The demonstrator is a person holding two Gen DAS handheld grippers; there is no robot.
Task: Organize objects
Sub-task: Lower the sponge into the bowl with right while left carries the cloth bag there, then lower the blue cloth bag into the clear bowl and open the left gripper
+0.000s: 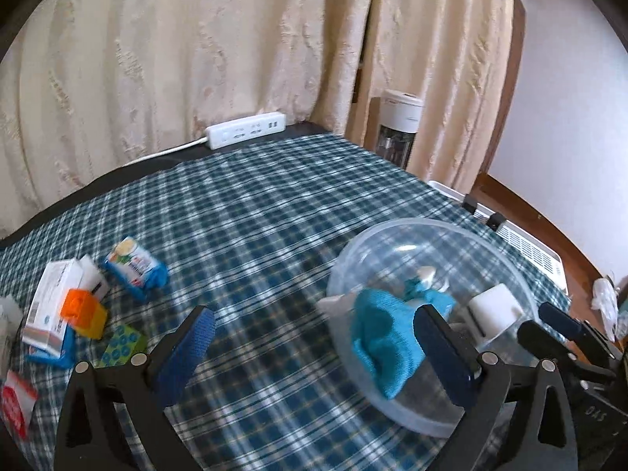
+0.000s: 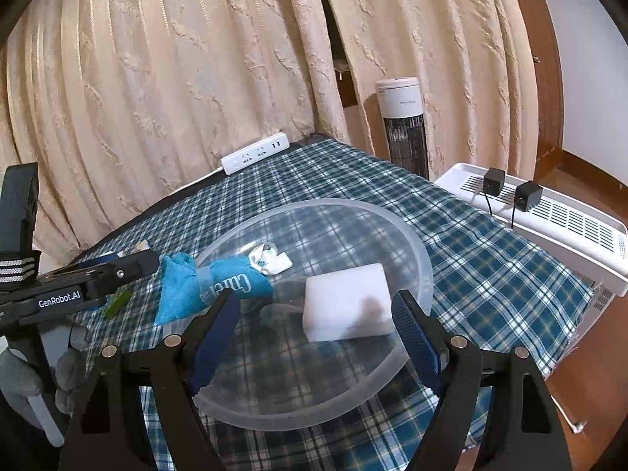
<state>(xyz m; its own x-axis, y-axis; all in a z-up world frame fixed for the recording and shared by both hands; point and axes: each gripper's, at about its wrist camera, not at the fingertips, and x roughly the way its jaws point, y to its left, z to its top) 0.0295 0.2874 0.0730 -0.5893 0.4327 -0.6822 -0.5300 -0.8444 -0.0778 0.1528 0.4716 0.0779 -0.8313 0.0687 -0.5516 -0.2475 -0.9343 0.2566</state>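
Note:
A clear plastic bowl (image 2: 416, 251) stands on the plaid tablecloth; it also shows in the left wrist view (image 1: 396, 231). In it lie a white block (image 2: 345, 302), a small white item (image 2: 271, 261) and part of a rolled blue cloth (image 2: 219, 286). The cloth (image 1: 376, 337) hangs over the bowl's left rim. My left gripper (image 1: 318, 353) is open, its right finger beside the cloth. My right gripper (image 2: 314, 341) is open and empty, its fingers on either side of the white block, above the bowl. Loose packets and boxes (image 1: 133, 267) lie at the left.
A white power strip (image 1: 245, 133) lies at the table's far edge by the curtain. A tower fan (image 2: 404, 125) and a white appliance (image 2: 549, 216) stand right of the table. An orange and yellow block (image 1: 84, 312) sits among the boxes.

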